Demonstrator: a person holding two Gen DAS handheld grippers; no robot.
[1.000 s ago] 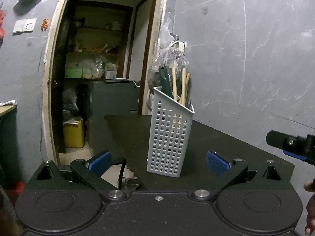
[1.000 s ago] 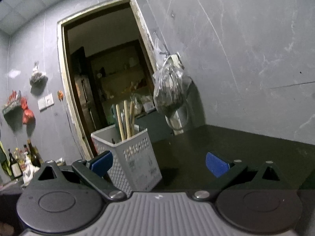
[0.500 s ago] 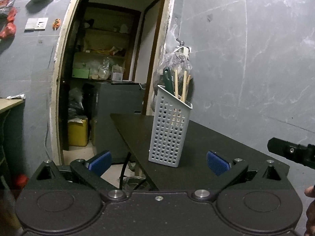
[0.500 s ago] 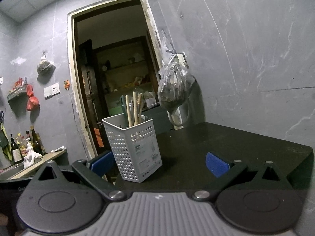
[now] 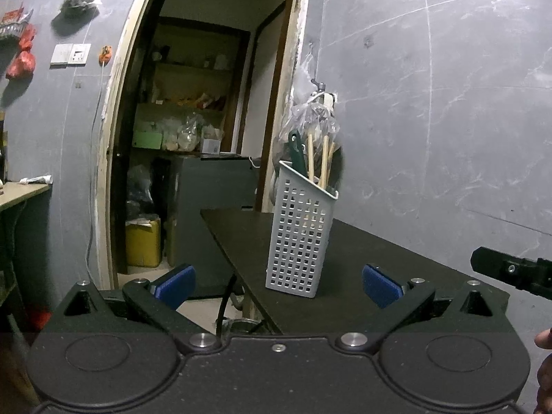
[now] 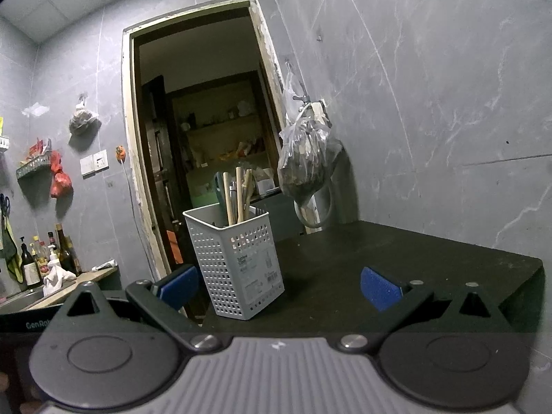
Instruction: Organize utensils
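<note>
Grey perforated plastic basket [image 5: 299,238] stands upright on the black table [image 5: 379,258], near its left edge, square holes all over the walls, white label on one side [image 6: 253,272]. Inside, standing and leaning slightly: wooden sticks [image 5: 323,162], light tan, look like chopsticks or handles; a dark green handle [image 5: 296,153] with a hole near the tip; a metal handle [image 6: 233,195] among them. All poke up above the rim. Lower ends hidden by the basket.

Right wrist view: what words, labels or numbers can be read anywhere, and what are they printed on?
"GenRob", cut off at its right end: on the dark device at the lower left edge.
Sticker on the white utensil basket: printed lines too small to read.
Bottles at left: labels too blurred to read.
</note>
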